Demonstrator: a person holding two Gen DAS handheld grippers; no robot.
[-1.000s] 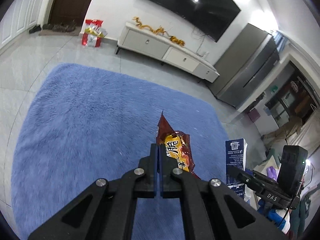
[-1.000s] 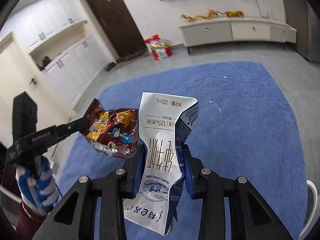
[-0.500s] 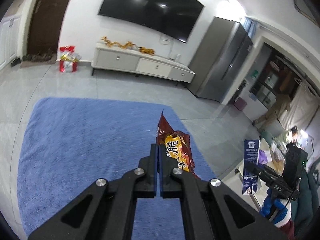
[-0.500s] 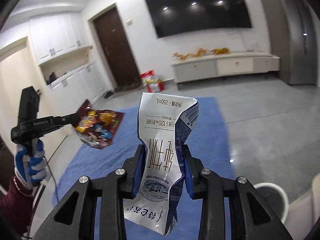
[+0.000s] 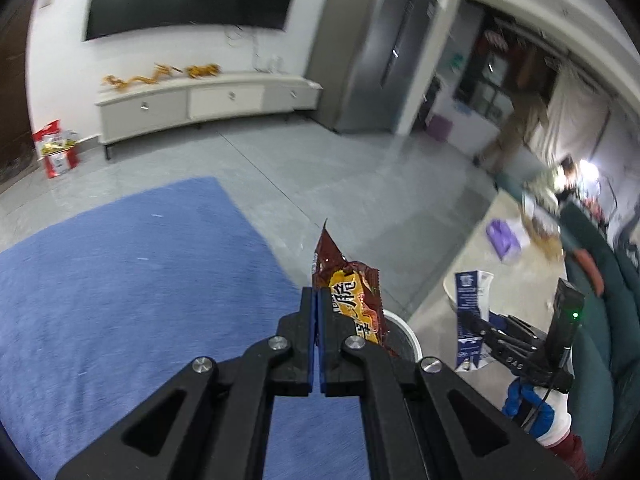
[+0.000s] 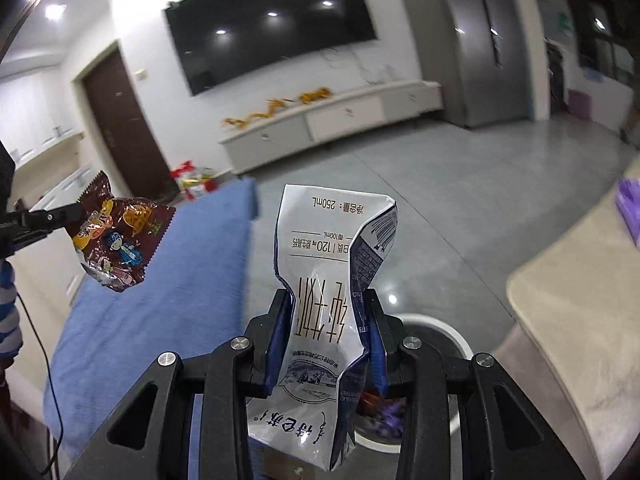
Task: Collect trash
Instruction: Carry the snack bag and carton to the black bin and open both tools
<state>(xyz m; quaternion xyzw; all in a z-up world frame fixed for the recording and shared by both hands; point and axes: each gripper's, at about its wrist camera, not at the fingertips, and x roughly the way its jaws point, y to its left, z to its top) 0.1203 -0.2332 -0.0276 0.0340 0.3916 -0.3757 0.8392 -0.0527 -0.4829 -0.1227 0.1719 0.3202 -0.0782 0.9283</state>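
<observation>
The left gripper [image 5: 319, 300] is clamped on a brown snack wrapper [image 5: 352, 296], its jaws pressed together with the wrapper's edge pinched between them; the wrapper sticks up and to the right of the fingertips. In the right wrist view the same wrapper [image 6: 116, 240] hangs in the air at the left, held by its corner above the blue rug [image 6: 168, 280].

The right gripper [image 6: 329, 312] grasps a crumpled white milk carton [image 6: 332, 292] across its middle, its jaws squeezing the sides so the carton bulges above and below. The carton is upside down, its print inverted. From the left wrist view the carton [image 5: 470, 316] shows at the right, held up over the pale table [image 5: 472, 256].

A white bin [image 6: 444, 328] stands on the grey floor just below and behind the carton, beside the table [image 6: 576, 320] edge; dark and purple scraps lie inside it. In the left wrist view the bin [image 5: 404, 336] rim peeks out just behind the wrapper.

A purple object [image 5: 502, 238] lies on the table. A TV [image 6: 272, 28] hangs on the far wall above a low cabinet [image 6: 332, 120].
</observation>
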